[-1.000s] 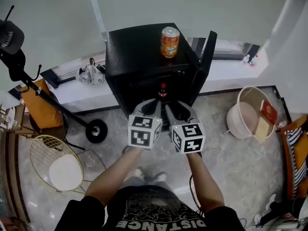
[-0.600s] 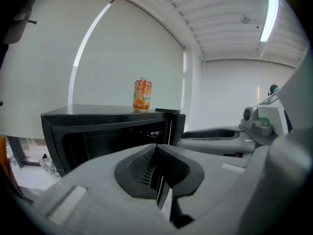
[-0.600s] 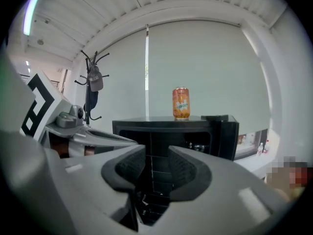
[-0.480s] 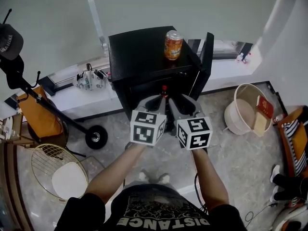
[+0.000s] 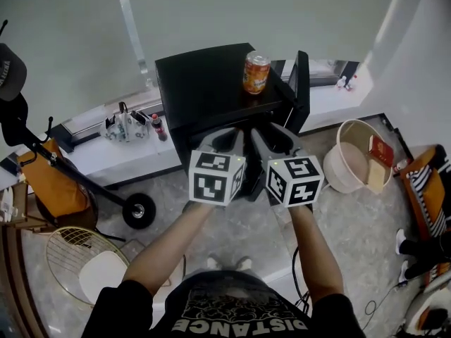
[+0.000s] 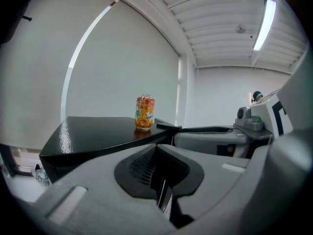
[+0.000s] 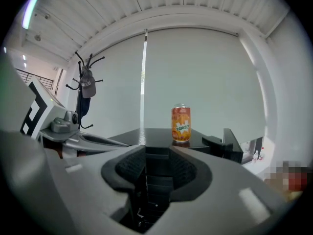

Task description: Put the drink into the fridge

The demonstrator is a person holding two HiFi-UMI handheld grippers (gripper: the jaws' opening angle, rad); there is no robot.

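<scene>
An orange drink can (image 5: 256, 72) stands upright on the right part of the black mini fridge's top (image 5: 204, 76). The fridge door (image 5: 302, 90) hangs open at the right. Both grippers are side by side in front of the fridge, below the can and apart from it. My left gripper (image 5: 227, 136) has its jaws together with nothing in them. My right gripper (image 5: 272, 134) shows a gap between its jaws with nothing in it. The can (image 6: 145, 113) is ahead in the left gripper view, and the can (image 7: 181, 124) is ahead and slightly right in the right gripper view.
A pink basin (image 5: 348, 178) holding a red box sits on the floor at the right. A small cola bottle (image 5: 157, 127) stands on the low ledge left of the fridge. A wire chair (image 5: 84, 259) and a wheeled stand (image 5: 139, 210) are at the left.
Both grippers have moved forward and up toward the fridge front. They now cover the small bottle that showed inside the fridge. The can has not moved.
</scene>
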